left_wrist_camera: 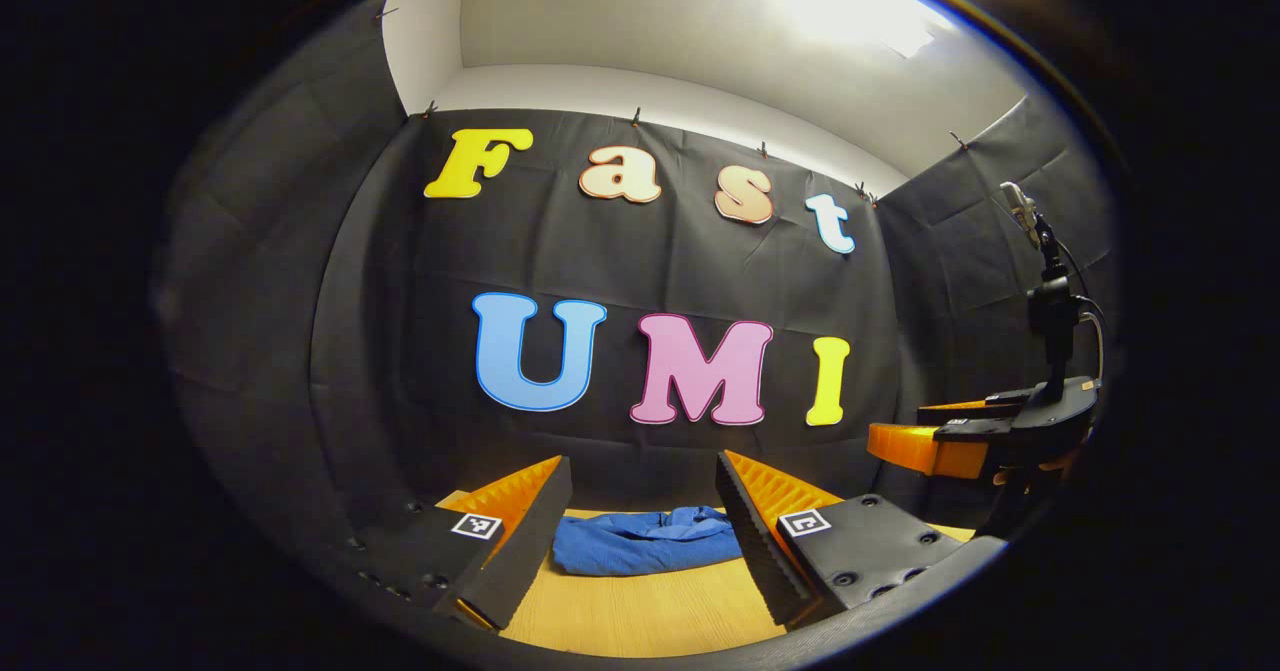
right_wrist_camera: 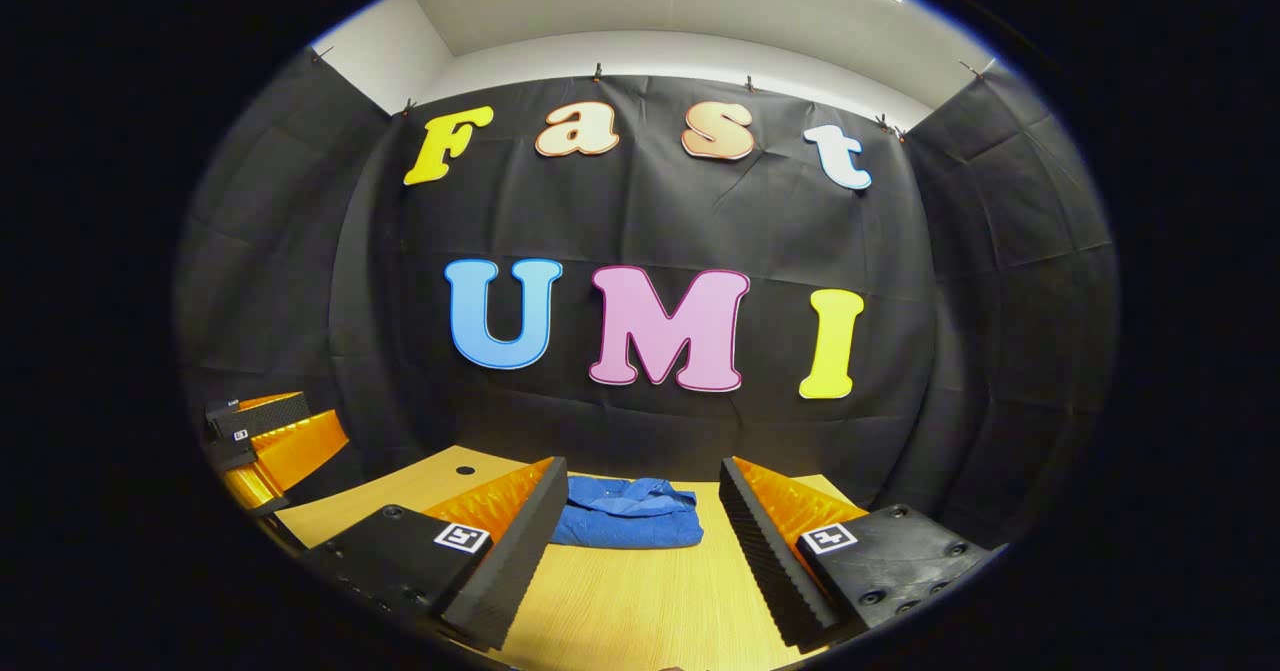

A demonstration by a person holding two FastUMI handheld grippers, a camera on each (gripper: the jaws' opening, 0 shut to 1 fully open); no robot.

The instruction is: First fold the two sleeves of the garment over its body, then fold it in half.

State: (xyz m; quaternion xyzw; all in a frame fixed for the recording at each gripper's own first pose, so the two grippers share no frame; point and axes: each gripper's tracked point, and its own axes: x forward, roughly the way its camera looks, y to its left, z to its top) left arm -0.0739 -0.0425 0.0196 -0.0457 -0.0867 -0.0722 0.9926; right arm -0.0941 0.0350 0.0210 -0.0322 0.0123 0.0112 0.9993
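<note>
Two grippers raised above a pale wooden table [left_wrist_camera: 640,616], both with jaws spread wide and nothing held between them. Left gripper [left_wrist_camera: 640,536] seen at the bottom of the left gripper view, fingers [left_wrist_camera: 515,541] well apart, framing a blue garment [left_wrist_camera: 645,541] that lies on the tabletop ahead, near the far edge by the black cloth wall [left_wrist_camera: 650,271]. Right gripper [right_wrist_camera: 640,536] likewise released in the right gripper view, its fingers [right_wrist_camera: 765,541] parted on either side of the same garment [right_wrist_camera: 625,516].

Garment already gathered into a compact bundle, not spread flat. Deep blue cloth, soft and rumpled, with rolled folds along the top and a smoother front edge lying flat on the wood. From the left gripper view, looks wide and low, stretching nearly from one finger to the other. From the right gripper view, looks more squared, with a crumpled ridge, perhaps a collar, on top; sleeves not distinguishable from the body. Neither gripper touching it; both well short of the cloth.

Far right of the left gripper view: the right gripper seen again [left_wrist_camera: 960,441], with a dark stand [left_wrist_camera: 1050,311] rising above it. Far left of the right gripper view: the left gripper [right_wrist_camera: 270,441], beside the table's edge. Small dark hole [right_wrist_camera: 465,470] in the tabletop near that side.
</note>
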